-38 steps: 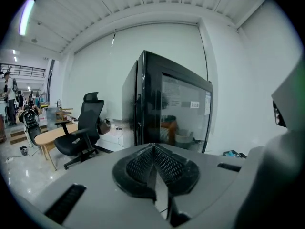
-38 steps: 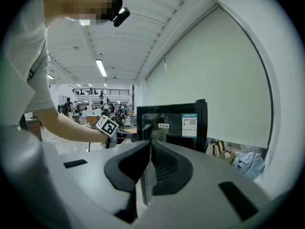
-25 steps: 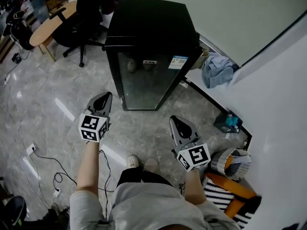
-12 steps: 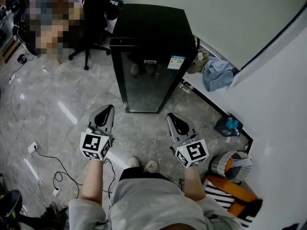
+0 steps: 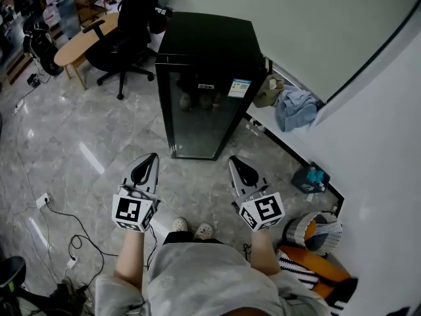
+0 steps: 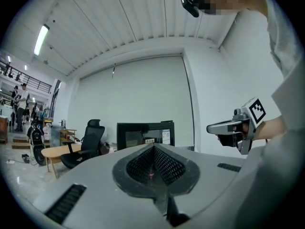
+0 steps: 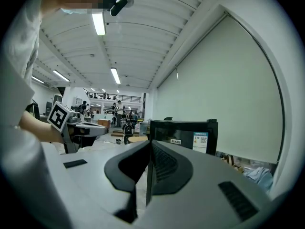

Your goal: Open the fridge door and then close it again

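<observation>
I have both grippers level, facing the fridge [image 5: 209, 51] and well short of it. The left gripper [image 5: 150, 160] has its jaws clenched on nothing, and the right gripper [image 5: 237, 164] has its jaws pressed together, also empty. The fridge stands on the floor [image 5: 85, 130] by the wall [image 5: 309, 25], its glass door [image 5: 197, 120] closed. Behind the glass I see only dim shapes I cannot name.

The left gripper [image 5: 148, 164] has slid from the middle left of the frame down toward the lower left, now level with the right gripper [image 5: 241, 168]; the fridge [image 5: 209, 58] sits lower and smaller at upper centre; the desk [image 5: 79, 37] and chair [image 5: 125, 31] at upper left show more fully.
</observation>
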